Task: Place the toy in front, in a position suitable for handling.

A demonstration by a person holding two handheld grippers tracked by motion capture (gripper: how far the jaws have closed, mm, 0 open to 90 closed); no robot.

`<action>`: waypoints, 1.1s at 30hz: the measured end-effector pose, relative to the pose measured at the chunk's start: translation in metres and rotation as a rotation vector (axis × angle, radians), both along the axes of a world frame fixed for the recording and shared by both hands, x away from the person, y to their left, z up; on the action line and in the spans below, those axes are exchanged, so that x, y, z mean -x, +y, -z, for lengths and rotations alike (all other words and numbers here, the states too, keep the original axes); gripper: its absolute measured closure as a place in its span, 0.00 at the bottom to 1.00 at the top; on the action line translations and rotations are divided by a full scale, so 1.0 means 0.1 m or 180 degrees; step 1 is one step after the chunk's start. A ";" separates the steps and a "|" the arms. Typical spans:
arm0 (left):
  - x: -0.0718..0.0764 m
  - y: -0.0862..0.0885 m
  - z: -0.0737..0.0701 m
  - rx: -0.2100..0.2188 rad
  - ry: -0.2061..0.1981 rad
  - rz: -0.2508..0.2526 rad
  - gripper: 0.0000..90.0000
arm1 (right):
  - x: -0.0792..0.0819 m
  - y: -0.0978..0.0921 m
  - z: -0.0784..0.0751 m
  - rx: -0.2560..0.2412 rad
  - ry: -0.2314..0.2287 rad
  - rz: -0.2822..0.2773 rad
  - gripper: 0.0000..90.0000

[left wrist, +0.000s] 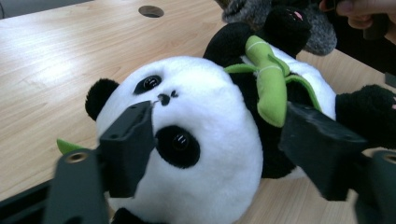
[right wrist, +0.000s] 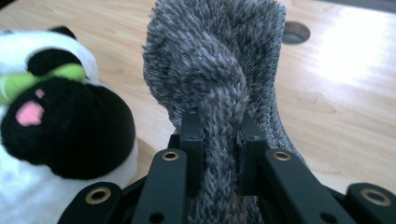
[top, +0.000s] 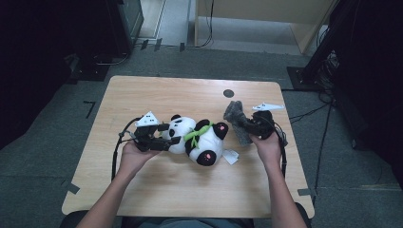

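**Grey fleece in one grip, a panda's head about to be taken in the other**

Grey and fuzzy, the cloth (right wrist: pixel 219 70) sits pinched in the right hand-held gripper (right wrist: pixel 223 140), whose jaws are closed tight on a bunched fold of it; the rest stands up in a soft lump above the jaws. From above, that cloth (top: pixel 236 118) is at the right side of the table (top: pixel 190 90), just beside the foot of the plush panda (top: pixel 197 137).

The panda (left wrist: pixel 201 140) lies on its back near the middle of the table, head toward the person's left, a green bamboo stalk (left wrist: pixel 271 79) across its chest. The left hand-held gripper (left wrist: pixel 219 154) is spread wide, one jaw against the face by an eye, the other by the shoulder near the bamboo, so the head sits between them but is not yet squeezed.

To my eye the step in hand is securing the toy while the cloth is brought to it. Doing that well would mean closing the left jaws gently on the full width of the head rather than on a cheek, since plush gives and slips, and keeping the toy flat on the table. The right grip looks firm enough; lifting the cloth clear of the panda's foot before moving it across should avoid dragging the toy sideways.

A white tag (top: pixel 231 156) lies by the panda's lower paw.
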State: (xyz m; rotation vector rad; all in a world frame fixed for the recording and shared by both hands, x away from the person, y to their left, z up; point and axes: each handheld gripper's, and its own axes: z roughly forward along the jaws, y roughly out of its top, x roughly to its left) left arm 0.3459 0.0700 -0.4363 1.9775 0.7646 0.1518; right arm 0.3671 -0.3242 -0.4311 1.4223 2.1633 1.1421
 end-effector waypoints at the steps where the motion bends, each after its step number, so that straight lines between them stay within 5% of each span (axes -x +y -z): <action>1: 0.00 0.00 0.02 -0.0004 0.0033 -0.0014 0.18 | 0.00 0.00 -0.02 -0.0010 -0.0021 -0.0010 0.86; 8: -0.08 0.10 0.15 0.0037 0.0160 -0.0207 0.13 | 0.02 0.10 -0.16 -0.0001 -0.0112 -0.0094 0.86; 16: -0.12 0.07 0.28 0.0056 0.0289 -0.0192 0.12 | 0.06 0.18 -0.32 0.0021 -0.0211 -0.0174 0.86; 27: -0.09 0.01 0.43 -0.0102 0.0026 -0.0161 0.08 | -0.01 0.50 -0.57 0.0053 -0.0252 -0.0480 0.86; 33: -0.03 0.04 0.49 0.0002 -0.0045 -0.0234 0.15 | -0.10 0.76 -0.68 -0.0083 -0.0246 -0.0715 0.86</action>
